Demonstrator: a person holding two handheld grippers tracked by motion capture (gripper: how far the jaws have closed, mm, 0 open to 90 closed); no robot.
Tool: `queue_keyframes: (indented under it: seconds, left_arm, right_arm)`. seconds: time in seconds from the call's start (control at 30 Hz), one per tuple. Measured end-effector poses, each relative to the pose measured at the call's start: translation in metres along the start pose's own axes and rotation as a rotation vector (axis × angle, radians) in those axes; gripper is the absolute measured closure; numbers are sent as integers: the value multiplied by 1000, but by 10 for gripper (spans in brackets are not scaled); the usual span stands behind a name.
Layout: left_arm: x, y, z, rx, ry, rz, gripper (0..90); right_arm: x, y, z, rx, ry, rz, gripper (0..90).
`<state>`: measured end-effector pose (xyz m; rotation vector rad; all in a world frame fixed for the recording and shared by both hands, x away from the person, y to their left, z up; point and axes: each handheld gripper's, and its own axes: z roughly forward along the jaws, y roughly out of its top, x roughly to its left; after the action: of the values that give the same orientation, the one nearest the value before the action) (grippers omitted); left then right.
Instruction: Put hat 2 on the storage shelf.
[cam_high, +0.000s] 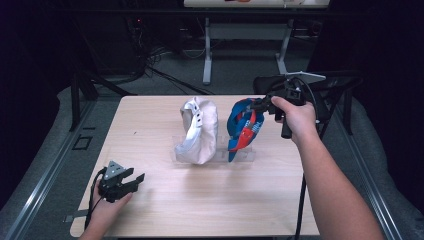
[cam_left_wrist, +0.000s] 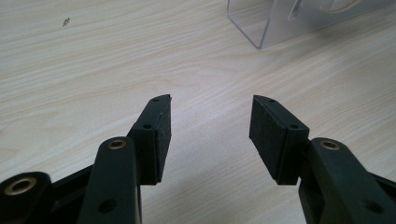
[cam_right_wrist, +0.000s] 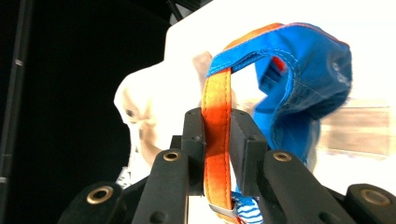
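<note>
Orange webbing, flat and stitched along both edges, sits pinched between the jaws of the right hand-held gripper (cam_right_wrist: 217, 140), low and centre in the right gripper view. The jaws are closed tight on that orange strap (cam_right_wrist: 217, 112), with rubbery black pads on either face. The strap belongs to the blue cap (cam_high: 242, 127), which in the high view stands just right of centre, propped on a clear stand (cam_high: 245, 155) on the counter (cam_high: 150, 210).

The sensible move here, I'd say, is to lift straight and slow. It's soft cloth, so the crown will sag and swing once it leaves the stand. Keep the pinch square across the strap's width so it doesn't slide out edgewise. There's a small metal buckle (cam_right_wrist: 219, 211) just below the pads. Better not to let the grip creep onto it, since metal will slip.

The white cap (cam_high: 199, 131) stands just beside the blue one, centre frame, a rounded crown with little eyelet holes. A wide swing could brush it.

Over at lower left, the left hand-held gripper (cam_high: 135, 179) rests on the pale wood-grain counter, jaws spread wide with nothing between them. In its own view, a corner of clear plastic (cam_left_wrist: 261, 28) shows at upper right.
</note>
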<state>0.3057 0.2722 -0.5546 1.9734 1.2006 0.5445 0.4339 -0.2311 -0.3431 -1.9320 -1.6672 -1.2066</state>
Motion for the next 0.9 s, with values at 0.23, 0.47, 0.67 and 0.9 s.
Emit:
queue_keyframes:
  seconds: [0.23,0.47,0.67,0.9]
  left_arm:
    - [0,0,-1,0,-1,-2,492]
    - [0,0,0,1,0,2,492]
    - [0,0,0,3,3,0,491]
    - [0,0,0,2,4,-3,491]
  right_arm:
    - [-2,-7,-7,-14,-48,-43,672]
    - [1,-16,-15,-46,-136,-127,617]
    - [2,-31,-14,-48,-247,-240,562]
    - [-2,-46,-11,-62,-280,-303,532]
